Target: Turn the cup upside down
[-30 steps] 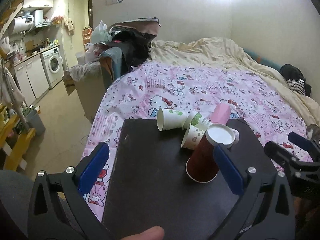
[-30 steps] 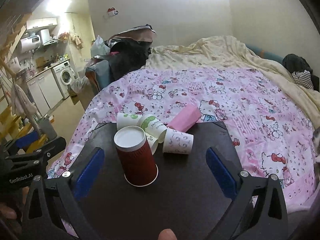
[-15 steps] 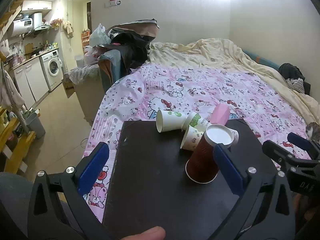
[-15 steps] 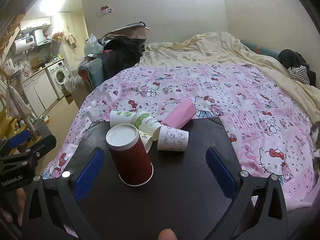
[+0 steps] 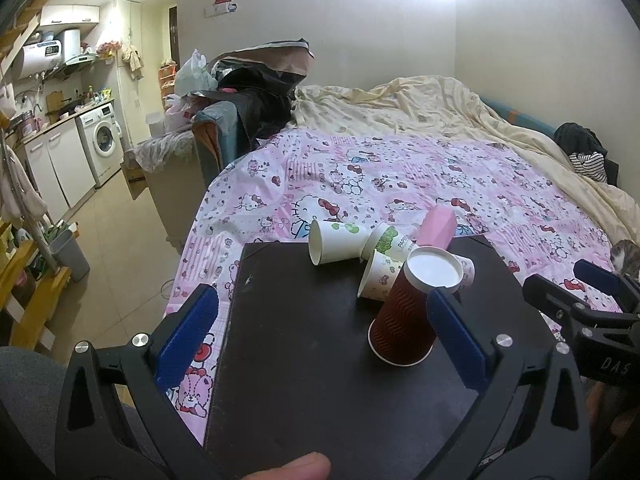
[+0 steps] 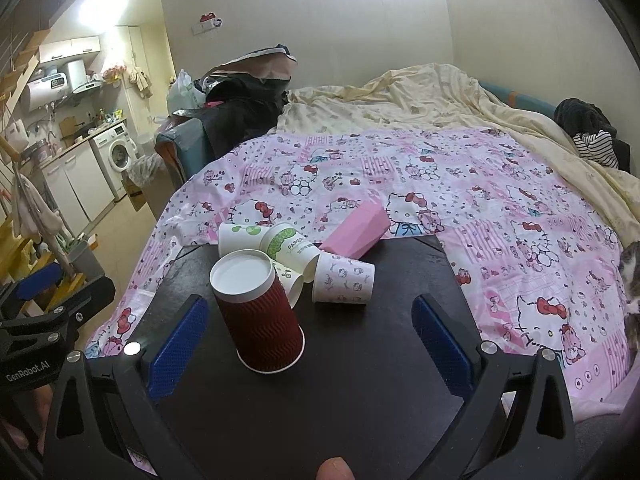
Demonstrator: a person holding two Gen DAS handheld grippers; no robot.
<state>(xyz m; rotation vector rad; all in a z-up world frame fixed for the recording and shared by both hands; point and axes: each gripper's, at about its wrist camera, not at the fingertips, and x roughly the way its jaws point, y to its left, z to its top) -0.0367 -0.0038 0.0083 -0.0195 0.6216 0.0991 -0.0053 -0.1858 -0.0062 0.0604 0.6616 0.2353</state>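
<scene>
A dark red ribbed paper cup (image 5: 404, 320) (image 6: 260, 320) stands upside down on the black table (image 5: 300, 360) (image 6: 360, 392), its white base up. Behind it lie several white paper cups on their sides, one with green dots (image 5: 336, 242) (image 6: 240, 238), one with a green logo (image 6: 292, 246), one with a Hello Kitty print (image 6: 344, 284). A pink box (image 5: 438, 226) (image 6: 356, 230) lies behind them. My left gripper (image 5: 320, 332) is open and empty, its right finger just in front of the red cup. My right gripper (image 6: 308, 340) is open and empty, the red cup between its fingers' lines.
The table stands against a bed with a pink Hello Kitty sheet (image 6: 440, 184) and a cream blanket (image 5: 420, 112). A cat (image 6: 630, 280) is at the right edge. A chair piled with clothes (image 5: 248, 112) and a kitchen with a washing machine (image 5: 102, 144) are to the left.
Both grippers have shifted slightly, the views drifting a little back from the cups. The cups have not moved and both grippers stay open.
</scene>
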